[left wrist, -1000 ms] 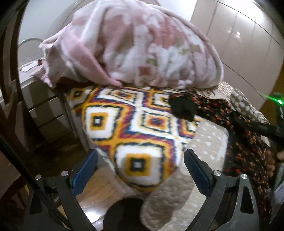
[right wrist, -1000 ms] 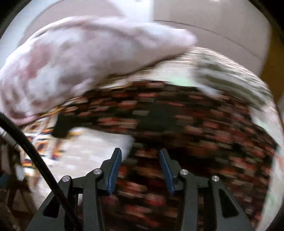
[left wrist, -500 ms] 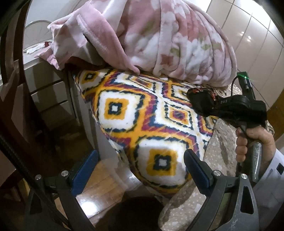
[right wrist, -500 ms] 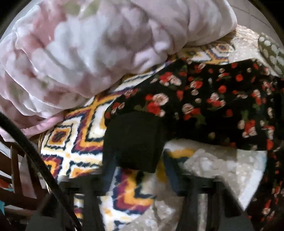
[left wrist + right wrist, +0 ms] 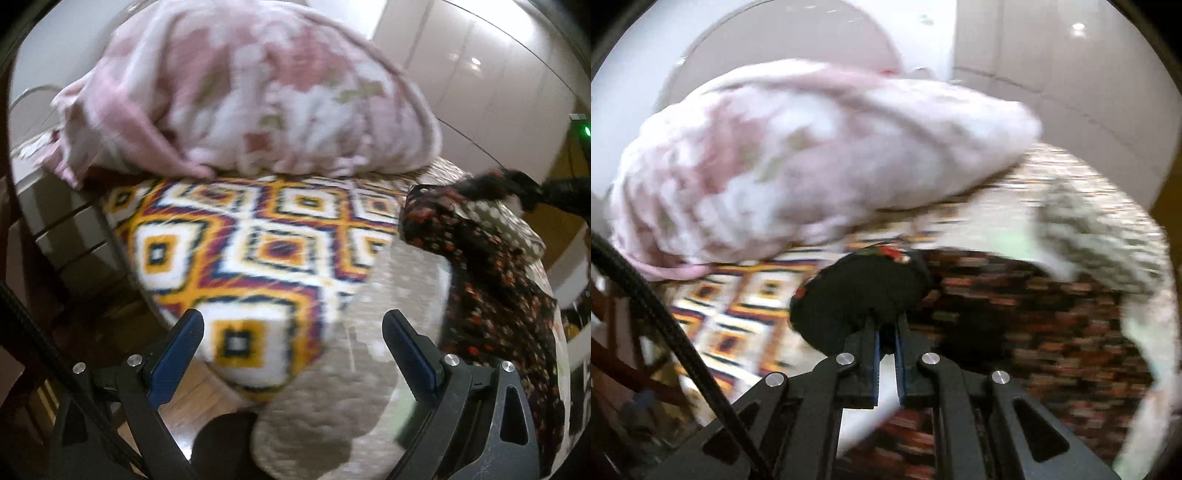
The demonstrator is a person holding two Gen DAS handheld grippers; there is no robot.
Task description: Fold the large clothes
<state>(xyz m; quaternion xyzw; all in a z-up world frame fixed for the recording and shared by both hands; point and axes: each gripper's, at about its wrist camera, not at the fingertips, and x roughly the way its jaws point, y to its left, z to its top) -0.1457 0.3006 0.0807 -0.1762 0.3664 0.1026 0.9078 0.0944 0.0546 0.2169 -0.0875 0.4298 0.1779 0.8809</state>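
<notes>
A black garment with red flowers (image 5: 491, 291) lies along the right side of the bed. In the right wrist view my right gripper (image 5: 886, 332) is shut on a black cuff of this floral garment (image 5: 860, 299) and holds it lifted above the bed. The same gripper shows at the far right of the left wrist view (image 5: 491, 188), holding the garment's end up. My left gripper (image 5: 291, 347) is open and empty, low over the bed's near corner.
A pink and white fleece blanket (image 5: 243, 96) is heaped at the head of the bed. A yellow, white and purple diamond-patterned blanket (image 5: 243, 251) lies under it on a beige quilt (image 5: 332, 417). A white dresser (image 5: 44, 221) and wooden floor are at left.
My right gripper closed on the garment's black cuff and lifted it up and to the right. My left gripper stayed open and shifted slightly over the bed corner.
</notes>
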